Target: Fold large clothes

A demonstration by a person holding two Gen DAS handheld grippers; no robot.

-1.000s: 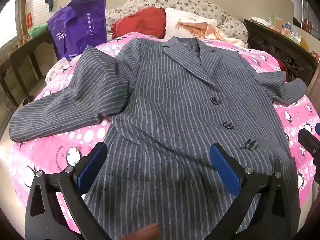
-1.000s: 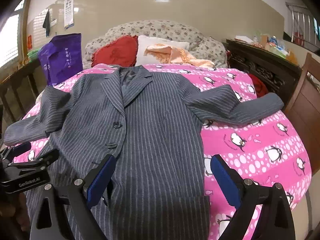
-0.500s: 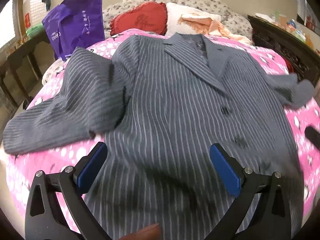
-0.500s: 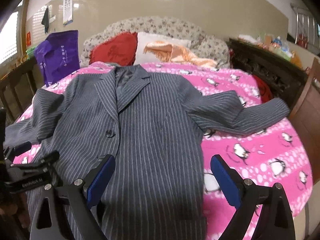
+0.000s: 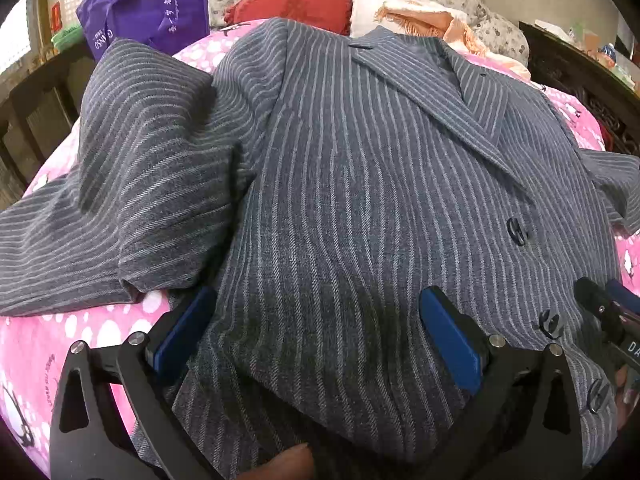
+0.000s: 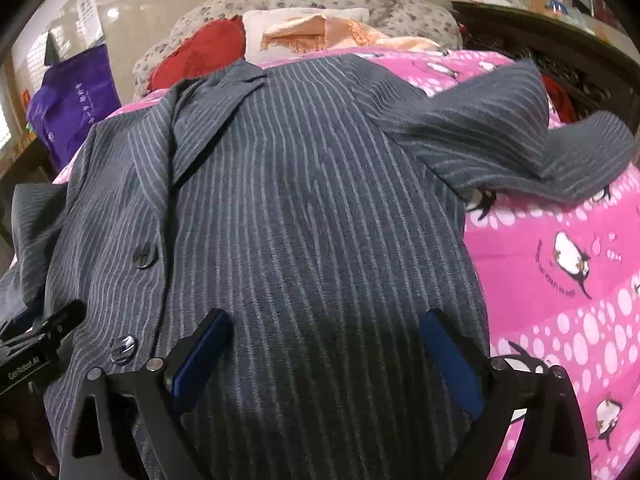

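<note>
A grey pinstriped jacket (image 5: 380, 184) lies face up and buttoned on a pink penguin bedspread (image 5: 52, 344); it also fills the right wrist view (image 6: 320, 220). My left gripper (image 5: 316, 328) is open, low over the jacket's left front panel, blue pads wide apart. My right gripper (image 6: 326, 356) is open, low over the right front panel. The left sleeve (image 5: 132, 184) lies bunched out to the left. The right sleeve (image 6: 512, 144) lies out to the right. Each gripper shows at the edge of the other's view.
Red cushion (image 5: 296, 2), white pillow and peach cloth (image 6: 332, 34) lie at the bed's head. A purple bag (image 5: 152, 4) stands at the back left. Dark wooden furniture (image 6: 560, 44) stands on the right, a wooden rail (image 5: 36, 92) on the left.
Both grippers have dropped and moved forward, close over the jacket's lower front. Both stay open. The jacket has not been moved.
</note>
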